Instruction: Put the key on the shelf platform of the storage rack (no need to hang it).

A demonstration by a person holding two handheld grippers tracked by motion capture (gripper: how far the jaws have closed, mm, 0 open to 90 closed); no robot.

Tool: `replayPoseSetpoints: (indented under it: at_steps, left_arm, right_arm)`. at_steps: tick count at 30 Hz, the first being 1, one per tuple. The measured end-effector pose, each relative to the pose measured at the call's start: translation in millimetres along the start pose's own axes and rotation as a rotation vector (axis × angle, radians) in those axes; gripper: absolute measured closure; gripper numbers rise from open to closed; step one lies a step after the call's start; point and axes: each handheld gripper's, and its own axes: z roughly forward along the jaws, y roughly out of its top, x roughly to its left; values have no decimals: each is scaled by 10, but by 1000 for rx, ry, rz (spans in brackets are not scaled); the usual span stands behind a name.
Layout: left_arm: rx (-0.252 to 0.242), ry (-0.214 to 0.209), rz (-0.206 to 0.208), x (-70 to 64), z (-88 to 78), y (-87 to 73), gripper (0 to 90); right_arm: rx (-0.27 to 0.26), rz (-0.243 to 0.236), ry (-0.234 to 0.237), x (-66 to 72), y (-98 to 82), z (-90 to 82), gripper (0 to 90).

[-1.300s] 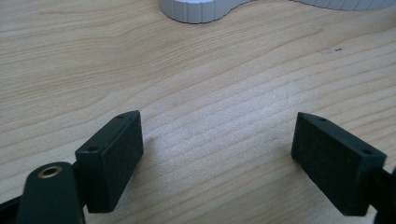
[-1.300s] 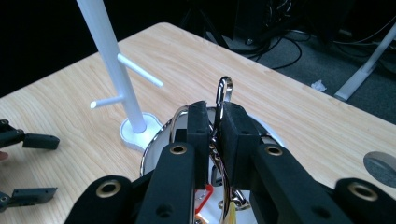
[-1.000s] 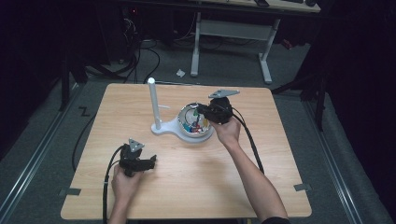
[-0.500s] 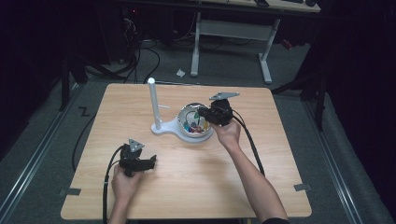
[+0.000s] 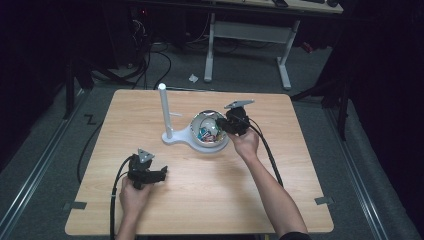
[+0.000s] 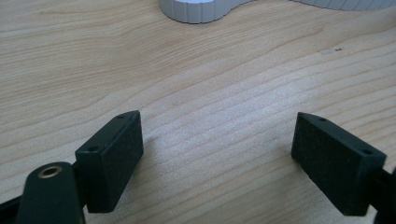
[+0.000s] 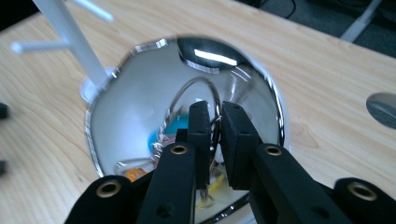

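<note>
A shiny metal bowl sits on the white base of a stand with a tall white post. Small colourful pieces, blue, orange and yellow, lie inside the bowl. My right gripper dips into the bowl from its right side. In the right gripper view its jaws stand almost together, having just closed a touch further, pinched on a thin metal ring that arcs up between them. My left gripper rests low on the table at the front left. Its jaws are open, with bare wood between them.
The white stand's base lies just beyond the left gripper. The post carries thin side pegs. Cables trail from both grippers toward the table's front. A grey round insert is set in the tabletop right of the bowl.
My right gripper has sunk a little lower into the bowl. The left gripper has stayed where it was.
</note>
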Motion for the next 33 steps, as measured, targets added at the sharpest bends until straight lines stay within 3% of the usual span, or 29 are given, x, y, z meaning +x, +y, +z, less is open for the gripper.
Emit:
replayPoseSetpoints:
  at_steps: [10, 16, 21, 33]
  left_arm:
    - [0, 0, 0, 0, 0, 0, 171]
    - [0, 0, 0, 0, 0, 0, 171]
    - [0, -3, 6, 3, 1, 0, 171]
    - [-1, -3, 7, 3, 2, 0, 171]
  right_arm:
    - [7, 26, 20, -20, -84, 67, 846]
    - [-34, 52, 32, -32, -105, -55, 660]
    - [-39, 64, 27, -101, -163, -173, 568]
    - [-77, 70, 15, -206, -216, -459, 489]
